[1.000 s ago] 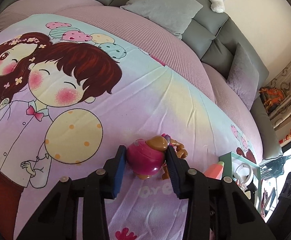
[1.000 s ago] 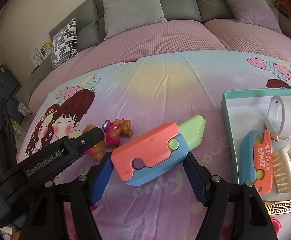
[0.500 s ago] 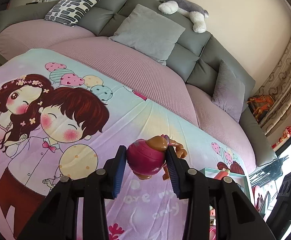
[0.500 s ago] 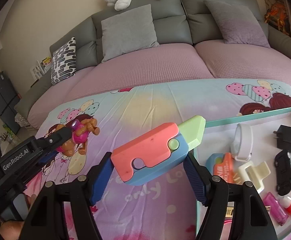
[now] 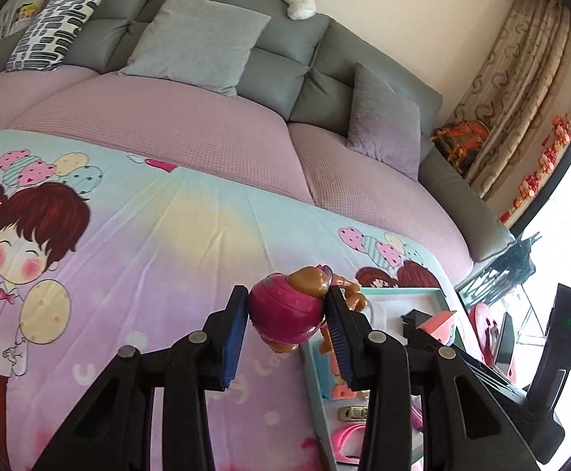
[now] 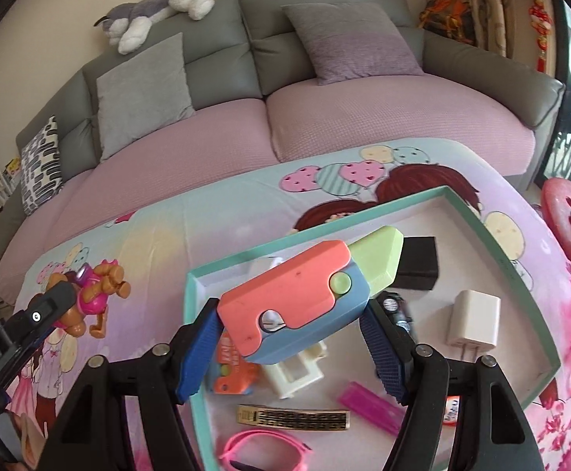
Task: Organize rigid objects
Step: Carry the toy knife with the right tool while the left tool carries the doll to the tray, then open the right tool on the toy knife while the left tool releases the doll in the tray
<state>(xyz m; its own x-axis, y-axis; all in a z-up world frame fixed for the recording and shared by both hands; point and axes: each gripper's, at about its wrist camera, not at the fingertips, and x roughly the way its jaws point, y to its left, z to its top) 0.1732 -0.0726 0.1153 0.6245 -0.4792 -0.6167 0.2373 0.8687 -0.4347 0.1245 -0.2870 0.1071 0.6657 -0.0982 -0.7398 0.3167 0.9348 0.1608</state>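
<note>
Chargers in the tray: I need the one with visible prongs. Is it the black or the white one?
The white charger, near the tray's right wall; its metal prongs point toward the camera. The black one, farther back, shows none.

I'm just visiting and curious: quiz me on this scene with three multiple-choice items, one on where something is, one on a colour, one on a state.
1. Where is the white charger?
A. inside the tray
B. on the sofa
C. between gripper fingers

2. What colour is the tray's rim?
A. red
B. teal
C. black

3. What is the left gripper doing?
A. standing open with nothing in it
B. resting in the tray
C. clamping a dog figure

Answers:
1. A, since the charger lies on the tray's white floor near its right wall.
2. B, as the right wrist view shows a teal border all round.
3. C, because both blue pads press on the figure's pink body.
</note>
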